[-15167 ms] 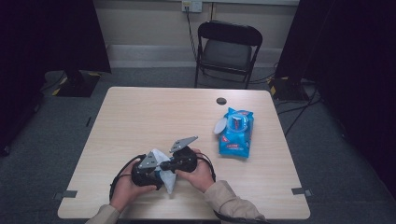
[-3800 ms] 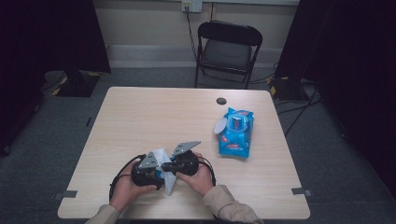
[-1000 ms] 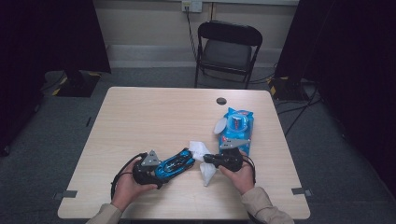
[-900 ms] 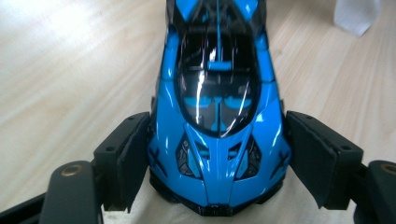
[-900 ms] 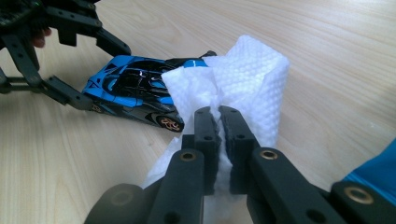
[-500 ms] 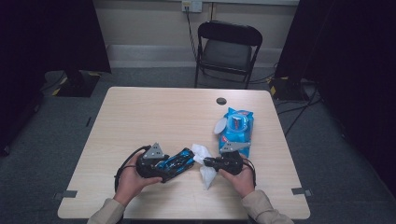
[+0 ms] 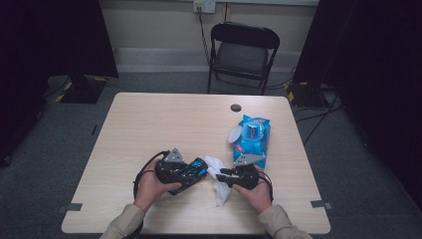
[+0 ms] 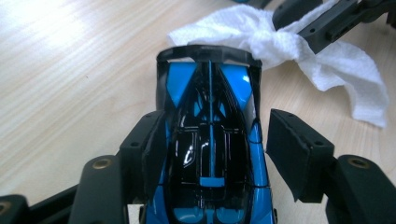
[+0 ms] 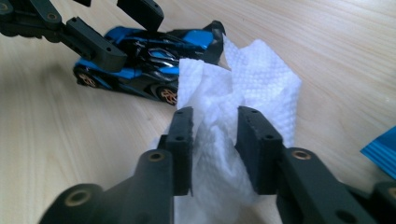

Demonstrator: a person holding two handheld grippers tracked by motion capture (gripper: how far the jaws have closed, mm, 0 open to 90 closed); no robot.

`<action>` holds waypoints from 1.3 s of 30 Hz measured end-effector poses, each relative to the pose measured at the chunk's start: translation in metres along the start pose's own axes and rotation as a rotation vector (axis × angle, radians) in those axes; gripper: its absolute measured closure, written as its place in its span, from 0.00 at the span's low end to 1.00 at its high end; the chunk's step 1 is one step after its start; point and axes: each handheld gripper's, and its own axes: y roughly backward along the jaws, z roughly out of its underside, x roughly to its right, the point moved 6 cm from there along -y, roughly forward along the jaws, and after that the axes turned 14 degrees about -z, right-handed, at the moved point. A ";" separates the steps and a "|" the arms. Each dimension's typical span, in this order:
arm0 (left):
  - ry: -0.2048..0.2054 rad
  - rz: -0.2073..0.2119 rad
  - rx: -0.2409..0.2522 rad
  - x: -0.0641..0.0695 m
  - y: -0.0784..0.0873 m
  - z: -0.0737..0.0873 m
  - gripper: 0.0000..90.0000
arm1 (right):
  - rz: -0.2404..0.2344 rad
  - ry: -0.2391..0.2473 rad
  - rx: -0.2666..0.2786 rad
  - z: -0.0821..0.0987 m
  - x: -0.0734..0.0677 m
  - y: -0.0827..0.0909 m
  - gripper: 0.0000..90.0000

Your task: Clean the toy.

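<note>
A blue and black toy car [image 7: 189, 170] [image 8: 210, 140] [image 9: 140, 51] stands on its wheels on the table. My left gripper [image 7: 196, 173] [image 8: 214, 122] straddles it lengthwise. Its jaws have just been closing; one pad lies against the car and a thin gap shows at the other. A crumpled white wipe [image 7: 218, 193] [image 8: 243, 23] [image 9: 254, 79] lies at the car's nose. My right gripper [image 7: 222, 177] [image 9: 215, 116] has just been opening, and the wipe sits loose between its parted pads.
A blue pack of wet wipes [image 7: 252, 139] with its lid flipped up lies just beyond my right hand. A small black disc [image 7: 236, 107] sits near the far edge of the table [image 7: 149, 124]. A black folding chair [image 7: 244, 50] stands behind it.
My left hand has slid right, further along the car toward the wipe, and its jaws have narrowed around the car. The right hand has stayed in place.
</note>
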 end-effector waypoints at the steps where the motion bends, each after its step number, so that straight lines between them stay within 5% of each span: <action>1: 0.000 0.000 0.000 0.000 0.000 0.000 0.46 | 0.000 0.000 0.000 0.000 0.000 0.000 0.72; 9: -0.051 -0.030 -0.010 0.000 0.002 0.002 0.52 | 0.039 0.002 -0.037 0.001 0.004 0.001 0.47; 13: -0.081 -0.044 -0.006 0.002 0.001 0.003 0.50 | 0.043 0.008 -0.063 0.002 0.003 -0.002 0.43; 20: -0.065 -0.044 0.031 0.003 0.001 0.005 0.50 | 0.058 0.047 -0.101 0.009 0.002 -0.011 0.45; 24: -0.056 -0.043 0.032 0.002 0.002 0.006 0.51 | 0.076 0.071 -0.109 0.010 0.000 -0.011 0.57; 26: -0.048 -0.044 0.030 0.002 0.002 0.006 0.52 | 0.080 0.077 -0.111 0.010 -0.001 -0.011 0.72; 39: -0.043 -0.045 0.023 0.002 0.002 0.005 0.52 | 0.003 0.066 -0.115 0.005 -0.013 -0.025 0.92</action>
